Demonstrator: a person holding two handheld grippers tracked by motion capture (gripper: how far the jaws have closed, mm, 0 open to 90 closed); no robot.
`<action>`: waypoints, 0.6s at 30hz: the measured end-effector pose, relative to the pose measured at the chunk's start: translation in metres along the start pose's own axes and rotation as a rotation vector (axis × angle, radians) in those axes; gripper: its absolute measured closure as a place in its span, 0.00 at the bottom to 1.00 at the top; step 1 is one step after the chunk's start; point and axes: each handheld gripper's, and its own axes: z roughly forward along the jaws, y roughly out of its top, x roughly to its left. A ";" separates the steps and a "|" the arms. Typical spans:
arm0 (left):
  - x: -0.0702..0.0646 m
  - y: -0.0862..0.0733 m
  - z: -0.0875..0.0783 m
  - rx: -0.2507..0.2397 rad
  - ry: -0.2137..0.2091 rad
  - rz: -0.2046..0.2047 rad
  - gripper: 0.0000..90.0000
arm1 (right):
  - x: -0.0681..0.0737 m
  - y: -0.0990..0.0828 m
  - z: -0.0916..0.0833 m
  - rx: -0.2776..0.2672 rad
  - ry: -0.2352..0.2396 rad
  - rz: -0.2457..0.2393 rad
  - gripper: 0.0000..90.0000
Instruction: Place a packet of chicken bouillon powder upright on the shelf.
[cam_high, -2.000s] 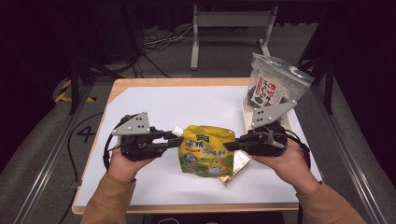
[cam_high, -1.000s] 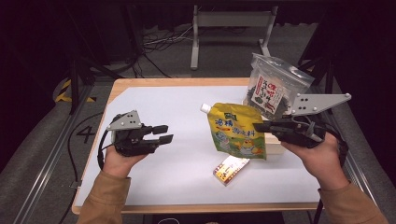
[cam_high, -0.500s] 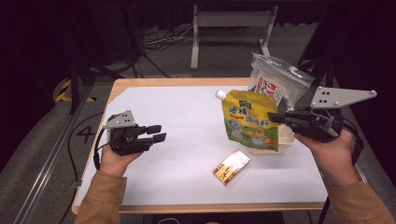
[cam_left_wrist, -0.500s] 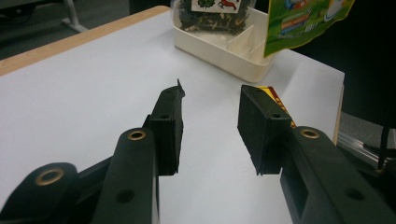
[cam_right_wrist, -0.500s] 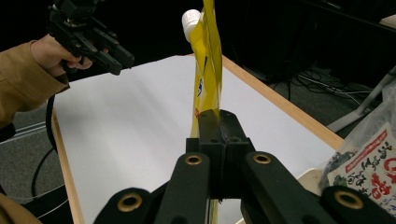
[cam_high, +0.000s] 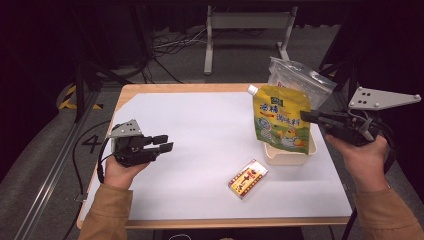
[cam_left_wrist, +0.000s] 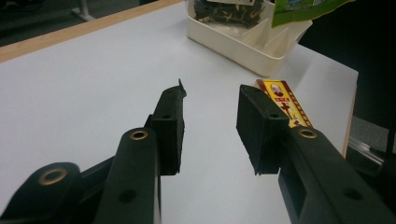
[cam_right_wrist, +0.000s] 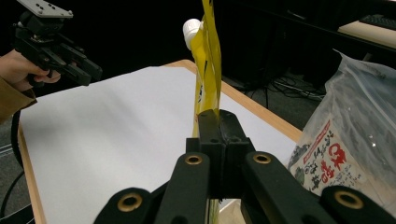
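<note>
The right gripper (cam_high: 306, 116) was clamped on the edge of the yellow pouch (cam_high: 280, 122), its jaws pressed tight together on the thin side seam. The pouch hung upright with its white cap (cam_high: 252, 89) uppermost, over the cream tray (cam_high: 286, 156) near the tabletop's right edge. Its bottom probably sat inside the tray, though the tray wall hid that part. Behind it stood a clear bag (cam_high: 305, 81), partly covered by the pouch. The left gripper (cam_high: 167, 143) hovered over the tabletop's left edge, jaws partly apart with nothing between them. A small red and yellow box (cam_high: 247, 178) lay flat towards the front edge, well apart from both grippers; its print was too small to read.
</note>
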 end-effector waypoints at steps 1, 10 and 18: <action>0.001 -0.001 -0.001 0.001 0.001 -0.001 0.69 | -0.002 -0.001 0.000 0.000 -0.011 0.002 1.00; 0.002 -0.004 -0.004 0.000 0.010 -0.018 0.70 | -0.017 -0.011 0.004 0.006 -0.044 0.025 1.00; 0.004 -0.004 -0.003 0.003 0.013 -0.010 0.70 | -0.033 -0.026 0.014 0.033 -0.072 0.055 1.00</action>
